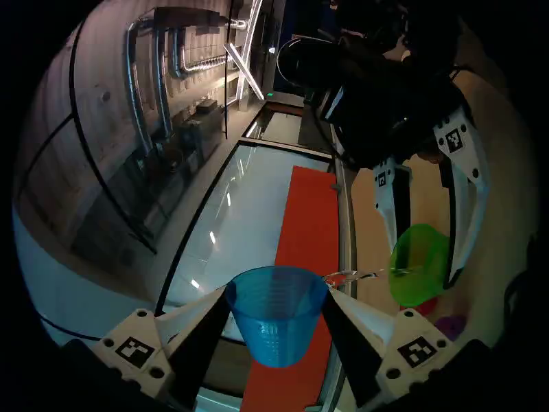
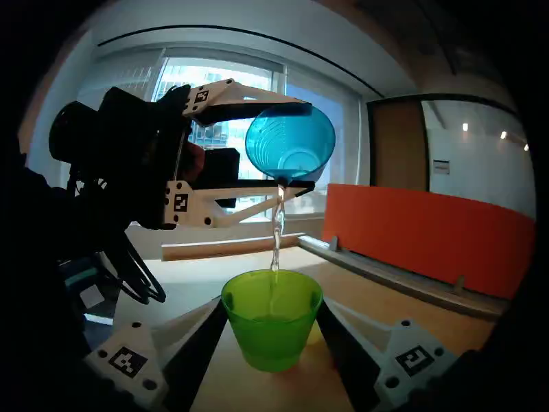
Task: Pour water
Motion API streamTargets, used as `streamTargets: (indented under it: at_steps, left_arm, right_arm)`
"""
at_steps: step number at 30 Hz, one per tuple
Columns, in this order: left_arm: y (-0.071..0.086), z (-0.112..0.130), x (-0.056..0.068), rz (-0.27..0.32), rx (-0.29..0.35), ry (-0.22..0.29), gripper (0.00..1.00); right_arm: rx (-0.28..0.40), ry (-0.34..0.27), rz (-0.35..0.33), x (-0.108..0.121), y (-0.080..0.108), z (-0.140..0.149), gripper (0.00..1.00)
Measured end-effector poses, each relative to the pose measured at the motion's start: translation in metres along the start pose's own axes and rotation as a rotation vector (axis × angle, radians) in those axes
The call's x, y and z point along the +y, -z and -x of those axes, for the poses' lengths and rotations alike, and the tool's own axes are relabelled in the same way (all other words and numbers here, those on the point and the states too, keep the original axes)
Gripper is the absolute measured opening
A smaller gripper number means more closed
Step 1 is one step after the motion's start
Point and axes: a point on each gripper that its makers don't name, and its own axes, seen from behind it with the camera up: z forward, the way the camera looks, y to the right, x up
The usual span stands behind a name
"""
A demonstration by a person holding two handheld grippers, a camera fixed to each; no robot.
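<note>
Purple object point(image 1: 449, 325) at frame edge cut off, unidentifiable. Left gripper point(image 1: 277, 302) fingers clamped either side of blue cup point(image 1: 277, 326), tipped above green cup point(image 2: 272, 333); water stream point(image 2: 276, 230) falling into it. Right gripper point(image 2: 272, 312) pinching green cup upright over wooden table point(image 2: 412, 317).

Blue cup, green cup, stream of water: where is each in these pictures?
Blue cup point(image 1: 277, 323): left gripper view, middle of its front wall.
Green cup point(image 2: 272, 329): right gripper view, middle of its front wall.
Stream of water point(image 2: 276, 226): right gripper view, midway down the falling water.
</note>
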Motion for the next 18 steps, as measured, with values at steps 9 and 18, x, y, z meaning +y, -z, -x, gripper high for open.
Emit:
streamTargets:
  at_steps: [9,18]
  left_arm:
    - [-0.0018,-0.0034,-0.0073,-0.012,0.005,-0.047,0.87]
    - [-0.0062,-0.0055,-0.0095,-0.015,0.001,-0.112,0.87]
  right_arm:
    - [0.008,-0.002,0.003,0.0023,0.0018,-0.0020,0.89]
    - [0.015,-0.003,0.004,0.0035,0.0026,-0.0022,0.89]
